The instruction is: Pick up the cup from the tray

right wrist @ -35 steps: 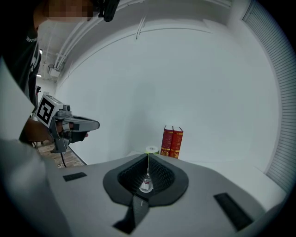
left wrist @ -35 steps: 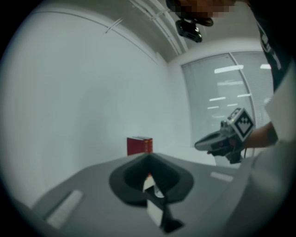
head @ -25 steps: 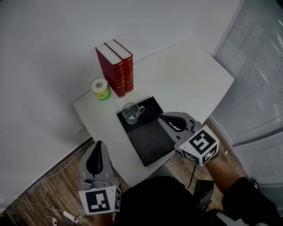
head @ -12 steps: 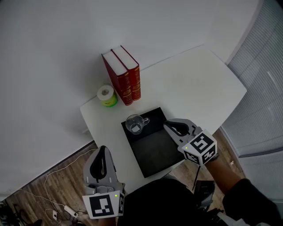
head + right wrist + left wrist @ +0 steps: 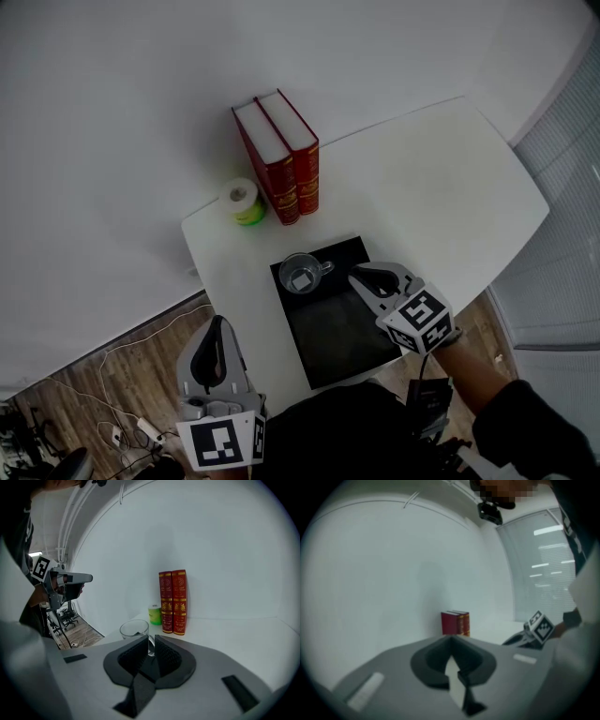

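Cup [image 5: 300,273]: clear glass, handled, upright on black tray [image 5: 342,328] | right tongs [image 5: 361,277]: opening, nothing between | left tongs [image 5: 217,323]: closed, empty

Head camera stares steeply down on the table [image 5: 422,187] — both gripper cameras sit low, sharing the red books [image 5: 172,602].

The hand-held gripper [image 5: 151,638] jaws are opening, empty, just behind the cup [image 5: 133,629].

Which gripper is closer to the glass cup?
Right gripper. Its opening, empty jaws point at the handle of the cup over the tray; the left gripper hangs beyond the table.
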Demonstrator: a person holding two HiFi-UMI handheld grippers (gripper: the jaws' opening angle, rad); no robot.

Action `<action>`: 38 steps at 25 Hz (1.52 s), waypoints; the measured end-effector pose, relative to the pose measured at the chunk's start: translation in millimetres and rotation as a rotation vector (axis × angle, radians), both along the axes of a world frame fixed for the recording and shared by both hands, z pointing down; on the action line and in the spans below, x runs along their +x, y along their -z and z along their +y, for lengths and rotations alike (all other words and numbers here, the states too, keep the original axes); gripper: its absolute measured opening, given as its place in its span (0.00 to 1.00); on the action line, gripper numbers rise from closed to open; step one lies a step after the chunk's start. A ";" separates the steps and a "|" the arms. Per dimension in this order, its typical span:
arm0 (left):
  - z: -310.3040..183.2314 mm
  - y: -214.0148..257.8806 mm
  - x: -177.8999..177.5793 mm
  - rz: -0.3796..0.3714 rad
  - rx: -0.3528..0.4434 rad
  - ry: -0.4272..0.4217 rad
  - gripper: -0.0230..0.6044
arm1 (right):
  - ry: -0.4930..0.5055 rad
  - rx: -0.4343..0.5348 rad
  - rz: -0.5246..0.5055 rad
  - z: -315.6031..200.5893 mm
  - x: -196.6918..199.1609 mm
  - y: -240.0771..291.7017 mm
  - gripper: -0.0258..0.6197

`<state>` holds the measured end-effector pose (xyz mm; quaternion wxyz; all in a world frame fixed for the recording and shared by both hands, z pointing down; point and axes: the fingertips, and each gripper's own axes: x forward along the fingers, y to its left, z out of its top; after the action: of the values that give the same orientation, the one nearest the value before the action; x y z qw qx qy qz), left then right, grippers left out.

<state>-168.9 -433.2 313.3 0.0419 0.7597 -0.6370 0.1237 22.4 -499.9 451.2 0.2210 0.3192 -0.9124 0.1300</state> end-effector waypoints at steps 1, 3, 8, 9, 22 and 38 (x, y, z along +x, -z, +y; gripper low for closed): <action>-1.4 -2.1 -1.4 -0.003 -0.008 0.006 0.04 | 0.005 -0.008 0.001 -1.8 -1.5 -4.4 0.09; -4.5 -5.7 -3.9 -0.009 -0.023 0.015 0.04 | 0.013 -0.023 0.002 -5.1 -4.2 -12.3 0.12; -13.9 -9.1 -4.5 -0.017 -0.038 0.016 0.04 | 0.019 -0.048 -0.002 -11.0 -8.0 -25.9 0.19; -15.6 -9.8 -4.4 -0.019 -0.040 0.015 0.04 | 0.019 -0.051 -0.004 -12.2 -9.0 -27.9 0.20; -20.5 -16.0 -2.6 -0.036 -0.070 0.022 0.04 | 0.033 -0.061 0.026 -22.4 -15.6 -49.9 0.25; -29.2 -18.4 -1.4 -0.055 -0.092 0.015 0.04 | 0.013 -0.002 0.088 -37.7 -39.3 -76.5 0.25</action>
<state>-170.3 -462.3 331.6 0.0601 0.7484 -0.6374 0.1735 -16.9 -537.6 527.6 0.2621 0.3183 -0.9037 0.1152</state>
